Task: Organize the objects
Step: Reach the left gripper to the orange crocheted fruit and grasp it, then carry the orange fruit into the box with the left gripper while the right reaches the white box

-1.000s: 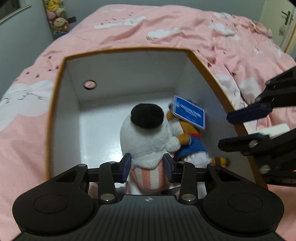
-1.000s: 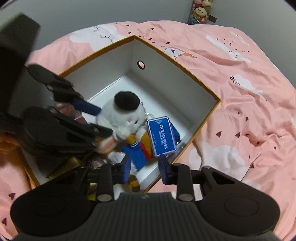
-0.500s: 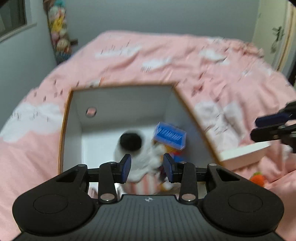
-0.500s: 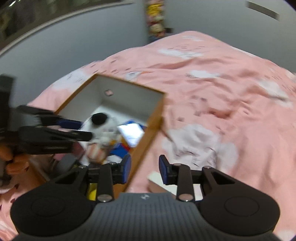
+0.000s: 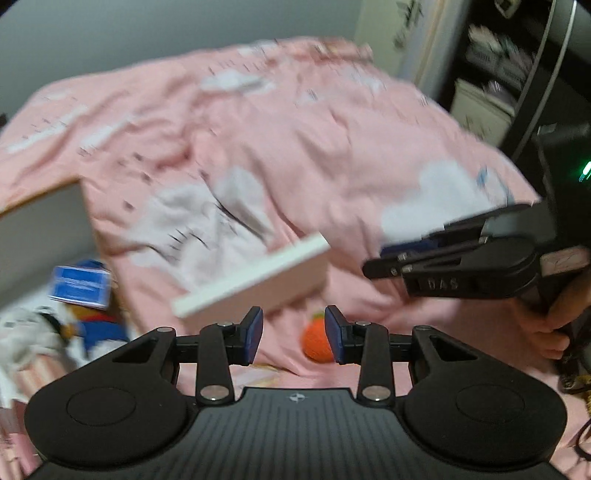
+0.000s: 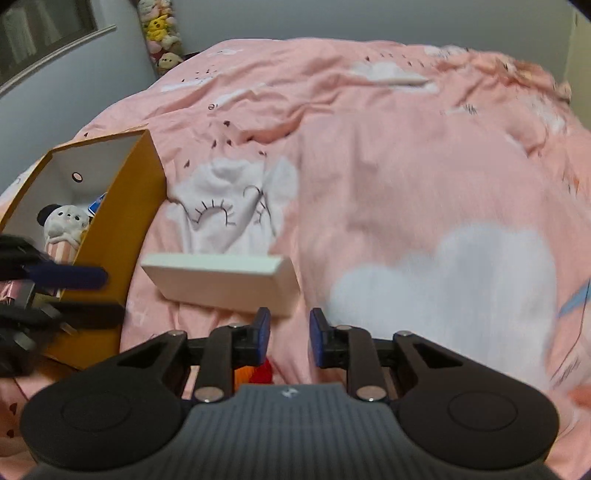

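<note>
An orange cardboard box with white inside walls stands on the pink bedspread at the left. In it sit a white plush with a black hat and a plush with a blue tag. A flat white box lies on the bed just right of it. My left gripper is open and empty, and a small orange toy lies on the bed behind its gap. My right gripper hovers over the bedspread near the white box. Its jaws are closing with nothing between them.
The pink bedspread with white cloud prints spreads far to the right. A person's hand holds the right gripper. Plush toys are stacked in the far corner. Dark shelving stands past the bed's right edge.
Both grippers swung right, away from the orange box. The left jaws left the white plush, which stayed in the box. The right jaws have narrowed.
</note>
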A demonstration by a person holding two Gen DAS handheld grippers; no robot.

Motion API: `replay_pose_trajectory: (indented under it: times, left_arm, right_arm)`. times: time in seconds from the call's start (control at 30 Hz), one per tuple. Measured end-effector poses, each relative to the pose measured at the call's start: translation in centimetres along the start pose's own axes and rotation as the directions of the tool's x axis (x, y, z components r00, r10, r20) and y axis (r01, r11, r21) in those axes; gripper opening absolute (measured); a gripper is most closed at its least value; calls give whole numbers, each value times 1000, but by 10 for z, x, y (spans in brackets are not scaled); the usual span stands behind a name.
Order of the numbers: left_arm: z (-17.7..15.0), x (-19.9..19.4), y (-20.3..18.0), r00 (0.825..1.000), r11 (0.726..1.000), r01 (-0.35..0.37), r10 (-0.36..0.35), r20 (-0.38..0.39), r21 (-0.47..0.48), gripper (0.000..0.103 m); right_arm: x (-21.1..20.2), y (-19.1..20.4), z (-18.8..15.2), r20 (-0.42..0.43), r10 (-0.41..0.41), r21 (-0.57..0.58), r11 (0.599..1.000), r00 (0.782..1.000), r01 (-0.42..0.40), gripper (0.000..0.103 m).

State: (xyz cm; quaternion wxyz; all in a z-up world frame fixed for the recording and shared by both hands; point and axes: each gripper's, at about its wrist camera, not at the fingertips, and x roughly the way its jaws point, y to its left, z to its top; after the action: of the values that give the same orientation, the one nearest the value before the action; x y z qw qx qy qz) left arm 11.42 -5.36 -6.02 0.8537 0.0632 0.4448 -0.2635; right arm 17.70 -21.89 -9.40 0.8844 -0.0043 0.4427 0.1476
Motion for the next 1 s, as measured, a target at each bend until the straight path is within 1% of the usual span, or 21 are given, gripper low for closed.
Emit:
replay_pose_trajectory:
  times: [0.07,0.13,0.3,0.4,0.53,0.63,0.83,1.0]
  left_arm:
    - [-4,17,-7,999,1000,-12,13,-42,22,42]
    - [-11,28,-15,997,998,-31,34,-65,56,42]
    - [-18,53,-31,994,991,-48,60,-96,124,42]
    - [-20,66,-36,991,988,-61,77,-112,142,43]
    - [-20,74,-34,992,993,-50,61,-113,104,48]
    - [-21,81,-33,991,996,-43,53,-125,80,49]
    - [-25,92,-27,989,1000,-18,20,-149,15,49]
    - [-26,93,-25,988,1000,-9,7,-152,-11,47]
  right_arm:
    - [2,-5,-4,3,11,19,1000,1000,-11,24]
    - [5,-8,-9,6,10,28,1000,1000,-10,25]
    - [15,-13,-14,-13,46,65,997,999,-45,25]
    - [17,-15,-14,-19,63,81,995,998,-61,25]
    - [22,-17,-15,-41,73,95,993,997,-69,26]
    - [26,-16,-15,-55,79,96,993,995,-73,26]
    - [26,-17,-16,-56,91,106,991,994,-85,29]
    - [27,-16,-15,-63,90,102,991,994,-83,30]
